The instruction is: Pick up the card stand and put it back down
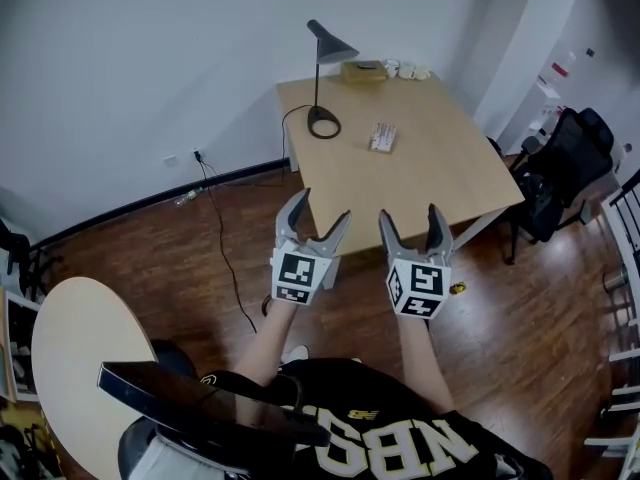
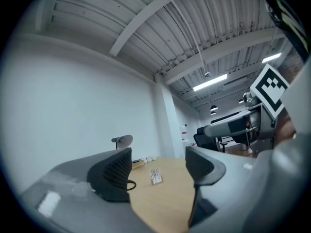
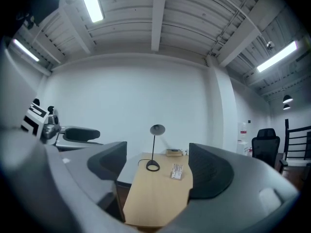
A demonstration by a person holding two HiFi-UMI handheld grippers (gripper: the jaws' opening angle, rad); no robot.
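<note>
A small card stand (image 1: pixel 383 137) holding printed cards sits near the middle of a light wooden table (image 1: pixel 440 183). It also shows between the jaws in the left gripper view, card stand (image 2: pixel 155 176), and the right gripper view, card stand (image 3: pixel 176 171). Both grippers hang in the air short of the table's near edge, well away from the stand. My left gripper (image 1: pixel 320 214) is open with nothing between its jaws. My right gripper (image 1: pixel 410 221) is open and empty too.
A black desk lamp (image 1: pixel 322 68) with a trailing cord stands at the table's far left. A flat box (image 1: pixel 363 71) and small white items lie at the far edge. A black office chair (image 1: pixel 565 168) is at the right, a round table (image 1: pixel 75 358) at the near left.
</note>
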